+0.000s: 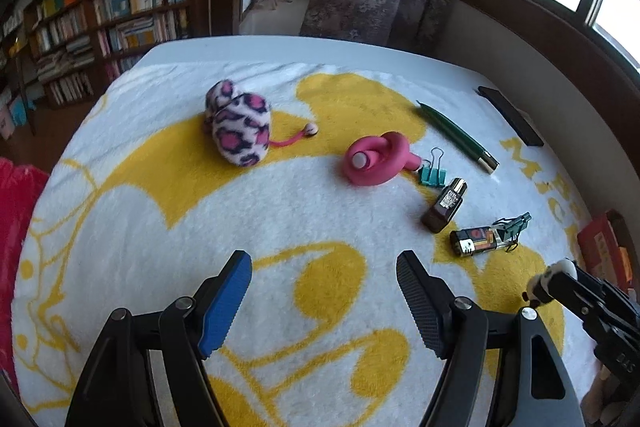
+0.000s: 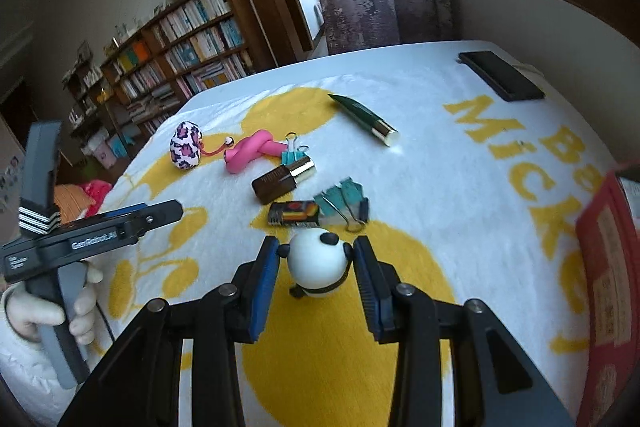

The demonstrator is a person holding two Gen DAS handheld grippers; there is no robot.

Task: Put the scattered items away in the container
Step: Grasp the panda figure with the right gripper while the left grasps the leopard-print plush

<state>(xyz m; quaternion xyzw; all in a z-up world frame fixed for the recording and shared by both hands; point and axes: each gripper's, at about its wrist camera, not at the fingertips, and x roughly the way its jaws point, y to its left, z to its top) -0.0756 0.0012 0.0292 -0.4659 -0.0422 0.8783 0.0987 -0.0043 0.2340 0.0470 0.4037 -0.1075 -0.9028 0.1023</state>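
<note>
The right gripper (image 2: 315, 269) has a small panda figurine (image 2: 316, 265) between its jaws. The pads sit against the two sides of the round white head, so the jaws are narrow and appear to hold it. In the left wrist view the same panda (image 1: 554, 277) shows at the tip of the right gripper, lifted a little above the towel (image 1: 280, 211). The left gripper (image 1: 324, 303) has its jaws wide with nothing between them; it hovers over the yellow and white towel.

The panda looks hard, smooth and light, probably plastic or ceramic. A round, glossy head can slip out of flat pads, so the grip across its widest part seems the right place. If it is ceramic, a fall could chip it, though the soft towel would help.

The red box (image 2: 608, 279), which is probably the container, lies at the right edge of the towel, near the panda.

Still scattered are a lighter (image 2: 294, 213), teal binder clips (image 2: 340, 201), a small brown bottle with a gold cap (image 2: 282, 181), a pink rubbery toy (image 2: 252, 151), a leopard-print plush pouch (image 2: 185, 145) and a green pen (image 2: 364, 117). The pouch is soft and will squash; the pen is thin and best taken at its middle.
</note>
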